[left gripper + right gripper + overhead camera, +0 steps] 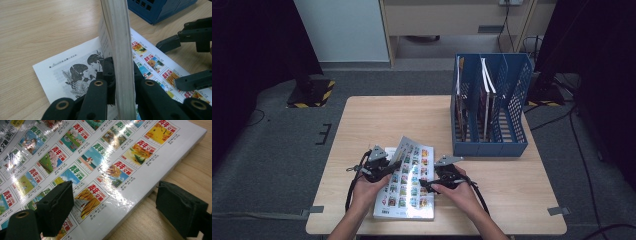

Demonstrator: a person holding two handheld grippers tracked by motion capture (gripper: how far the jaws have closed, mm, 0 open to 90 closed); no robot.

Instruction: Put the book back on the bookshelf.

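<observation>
Left tongs (117, 82) clamped on lifted magazine pages (120, 50); right tongs (115, 207) wide open, straddling magazine edge, 3 o'clock side, bench (377, 115).

Bare table (377, 115) left of blue rack (490, 145) — magazine (409, 192) blocks front edge

Ahead of your fingers, to the right, stands a blue file rack (512, 100) holding upright books (486, 97) on the wooden table (377, 117).
</observation>
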